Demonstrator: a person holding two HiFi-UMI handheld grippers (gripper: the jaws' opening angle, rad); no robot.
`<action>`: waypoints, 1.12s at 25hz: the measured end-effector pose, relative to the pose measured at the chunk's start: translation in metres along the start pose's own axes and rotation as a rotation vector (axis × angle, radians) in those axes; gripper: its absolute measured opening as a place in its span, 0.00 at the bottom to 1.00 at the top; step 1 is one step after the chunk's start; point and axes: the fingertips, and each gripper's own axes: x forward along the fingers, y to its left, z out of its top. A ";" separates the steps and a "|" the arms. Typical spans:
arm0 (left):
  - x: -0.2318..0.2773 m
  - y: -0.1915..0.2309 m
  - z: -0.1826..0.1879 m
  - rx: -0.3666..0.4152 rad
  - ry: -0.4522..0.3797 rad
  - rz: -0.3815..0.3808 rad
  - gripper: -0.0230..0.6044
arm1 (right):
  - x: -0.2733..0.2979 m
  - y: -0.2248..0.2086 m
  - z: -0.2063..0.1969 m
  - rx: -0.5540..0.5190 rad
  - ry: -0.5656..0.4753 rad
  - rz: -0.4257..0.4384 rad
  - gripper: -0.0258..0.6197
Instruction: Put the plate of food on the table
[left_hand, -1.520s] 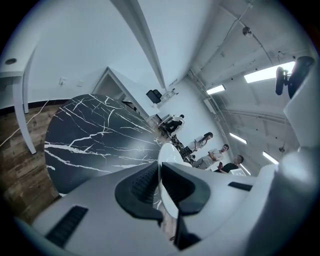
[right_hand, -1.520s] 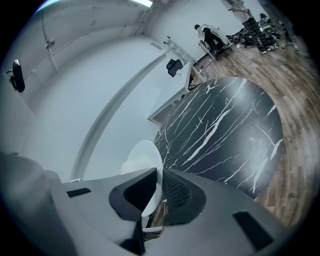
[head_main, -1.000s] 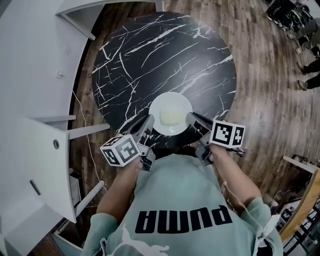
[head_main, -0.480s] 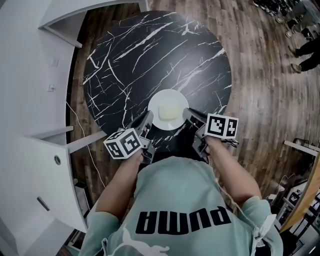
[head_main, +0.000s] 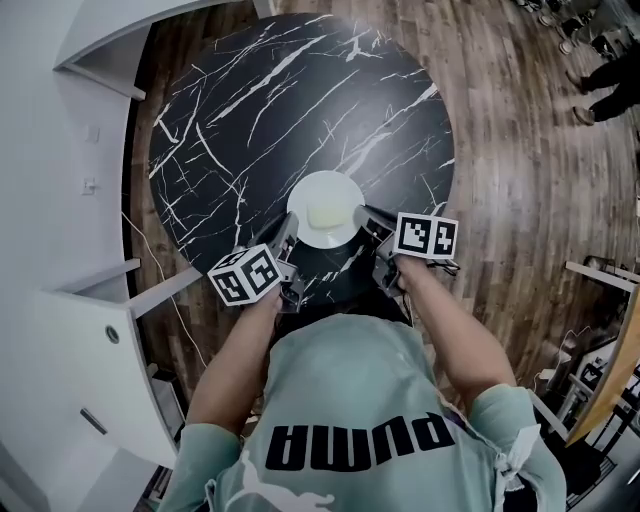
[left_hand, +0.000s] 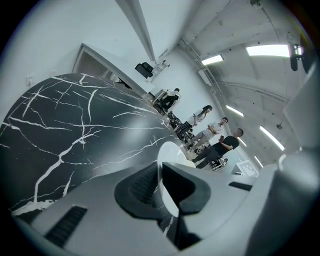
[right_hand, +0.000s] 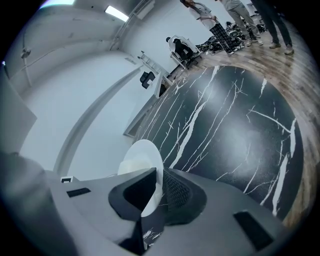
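Left gripper (head_main: 288, 232) and right gripper (head_main: 363, 215) are each clamping the plate (head_main: 324, 190) by opposite rim sides, near the table's (head_main: 260, 110) near edge. Plate is looking stiff, glazed, prob. slippery and breakable. Food (head_main: 326, 214) is sitting loose at centre, so rim grips w/ level carry are suiting it.

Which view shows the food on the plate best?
Head view: looks down on the plate and the pale food at its middle. Both gripper views catch the plate edge-on between their jaws; food barely shows.
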 end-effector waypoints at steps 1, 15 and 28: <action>0.003 0.004 -0.001 0.004 0.003 0.008 0.09 | 0.004 -0.004 -0.001 0.002 0.000 -0.002 0.11; 0.044 0.046 -0.012 0.071 0.046 0.090 0.10 | 0.046 -0.044 -0.002 0.011 0.038 -0.057 0.11; 0.061 0.065 -0.020 0.087 0.072 0.129 0.11 | 0.060 -0.056 0.001 -0.024 0.054 -0.102 0.11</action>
